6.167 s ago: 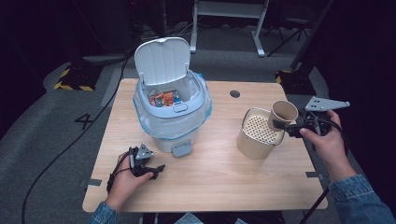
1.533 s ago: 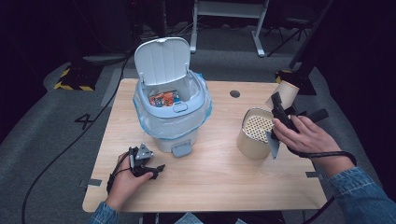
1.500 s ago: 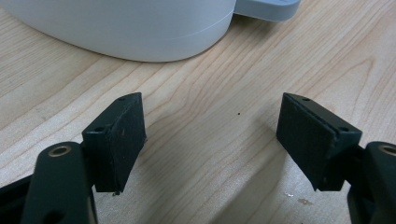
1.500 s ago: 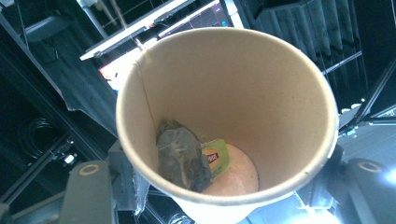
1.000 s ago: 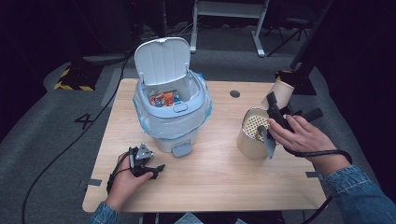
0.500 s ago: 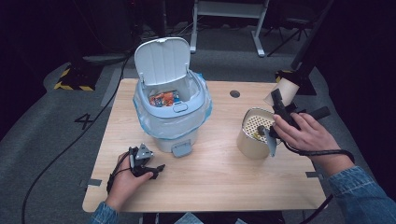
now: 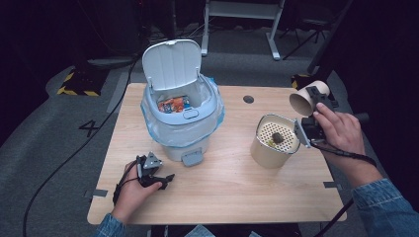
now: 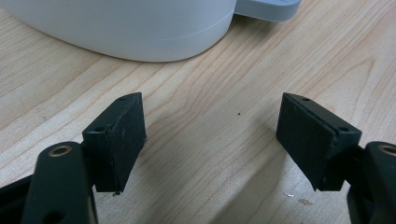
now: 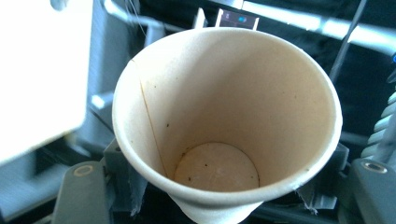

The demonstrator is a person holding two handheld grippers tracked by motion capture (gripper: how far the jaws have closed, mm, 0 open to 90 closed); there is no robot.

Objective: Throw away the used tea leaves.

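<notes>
- Paper cup (image 7: pixel 307 97) clamped in the right hand-held gripper (image 7: pixel 312 111), held in the air over the table's right edge, toward the far right corner, just beyond the beige strainer canister (image 7: pixel 274 140).
- Cup is tipped on its side, mouth toward the left in the high view; in the right gripper view the inside looks empty, with only a brown seam stain and a few dark specks on the bottom.
- Canister sits on the right part of the table (image 7: pixel 227 192); its perforated top carries a dark lump and a few bits, probably the cup's dregs.
- Likely step: finish emptying, then bin the cup. Keep the squeeze light so the thin wall doesn't crush, and carry it mouth-up if drips remain.
- White bin (image 7: pixel 182 116) stands near the far-left middle, lid up, liner in, orange packet inside.
- Left hand-held gripper (image 8: pixel 212 140) rests near the table's front-left edge, jaws spread apart, empty, close to the bin's base.
</notes>
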